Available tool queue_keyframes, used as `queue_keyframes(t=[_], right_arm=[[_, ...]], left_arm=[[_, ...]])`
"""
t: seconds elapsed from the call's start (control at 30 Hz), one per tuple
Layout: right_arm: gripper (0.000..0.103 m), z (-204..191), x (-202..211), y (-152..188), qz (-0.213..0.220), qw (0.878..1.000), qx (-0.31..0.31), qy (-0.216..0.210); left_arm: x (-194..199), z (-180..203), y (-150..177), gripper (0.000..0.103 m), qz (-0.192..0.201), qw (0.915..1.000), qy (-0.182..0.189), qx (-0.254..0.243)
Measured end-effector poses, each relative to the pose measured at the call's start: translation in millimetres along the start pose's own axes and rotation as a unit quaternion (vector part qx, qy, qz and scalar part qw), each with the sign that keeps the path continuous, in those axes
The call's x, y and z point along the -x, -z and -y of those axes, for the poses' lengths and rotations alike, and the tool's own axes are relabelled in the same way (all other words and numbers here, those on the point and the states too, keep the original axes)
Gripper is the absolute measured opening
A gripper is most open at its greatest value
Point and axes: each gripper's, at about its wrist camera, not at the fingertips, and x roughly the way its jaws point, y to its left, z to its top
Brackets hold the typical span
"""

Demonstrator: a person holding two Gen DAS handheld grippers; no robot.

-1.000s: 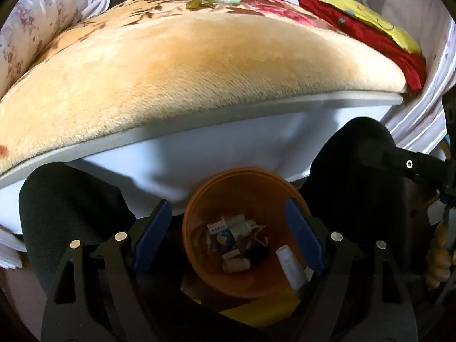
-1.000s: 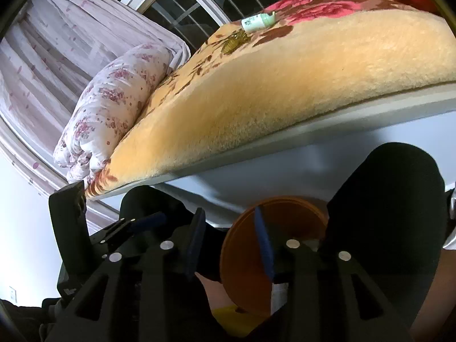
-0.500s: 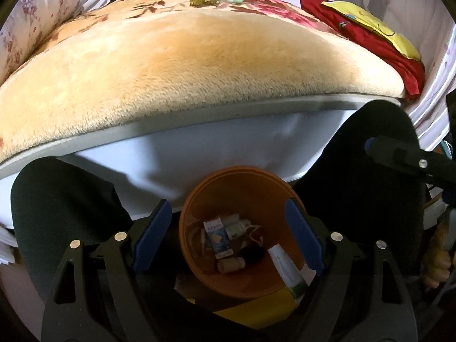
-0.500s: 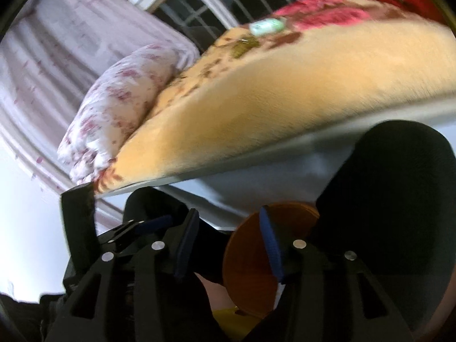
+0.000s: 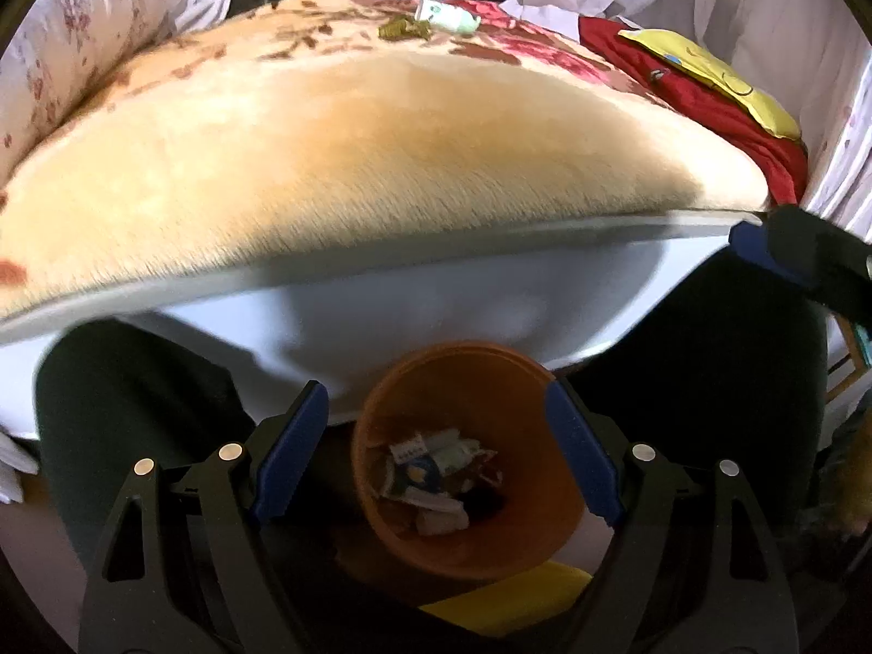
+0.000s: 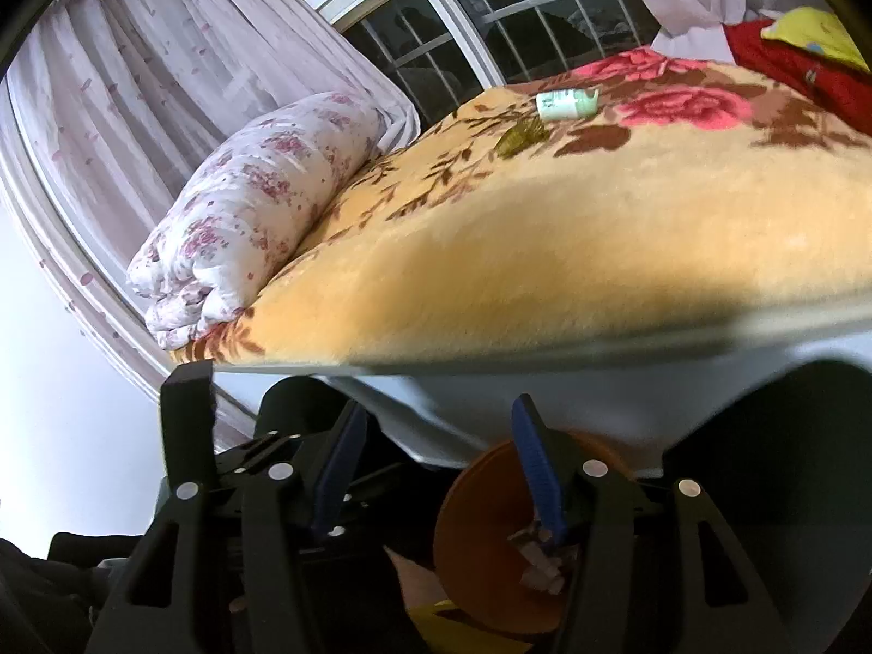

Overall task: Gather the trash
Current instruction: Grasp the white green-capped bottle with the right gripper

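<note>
Trash (image 5: 436,474) lies in the orange bin (image 5: 490,381) below the left tool (image 5: 436,458), whose jaws gape, empty. Right tool (image 6: 436,479), jaws just widening, grips nothing. Beyond, a white-green bottle (image 6: 567,103) lies on the bed's yellow blanket (image 6: 545,245).

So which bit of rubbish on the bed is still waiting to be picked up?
Look at the bed's yellow floral blanket, towards its far end near the window. A small white bottle with a pale green cap lies on its side there, beside an olive-green scrap.
</note>
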Motion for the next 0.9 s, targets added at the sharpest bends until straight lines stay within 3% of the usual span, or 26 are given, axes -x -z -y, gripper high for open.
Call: queue_keyframes(t=[0.13,0.23,0.27,0.4,0.57,0.73,0.8,0.9], right_arm=[[0.058,3,0,-40,0.003,0.999,0.032,0.009],[0.067,9,-9,-92,0.01,0.997,0.069,0.022],[0.067,13,-17,-115,0.014,0.996,0.083,0.029],[0.075,33,-57,-189,0.017,0.989,0.126,0.075],[0.081,62,-121,-267,0.002,0.975,0.176,0.137],[0.081,81,-189,-313,-0.037,0.936,0.268,0.227],[0.081,86,-214,-323,-0.057,0.919,0.307,0.24],[0.082,91,-242,-333,-0.083,0.909,0.339,0.229]], left_arm=[[22,-7,-27,0.08,0.034,0.9993,-0.006,-0.012],[40,-17,-66,0.081,0.074,0.9972,0.007,-0.003],[45,-22,-84,0.089,0.095,0.9955,0.006,0.001],[40,-38,-143,0.091,0.144,0.9895,-0.013,0.012],[1,-55,-201,0.091,0.143,0.989,-0.026,0.025],[-50,-72,-237,0.091,0.131,0.9894,-0.063,0.002],[-63,-81,-240,0.091,0.12,0.991,-0.058,0.007],[-84,-93,-242,0.091,0.088,0.9949,-0.041,0.028]])
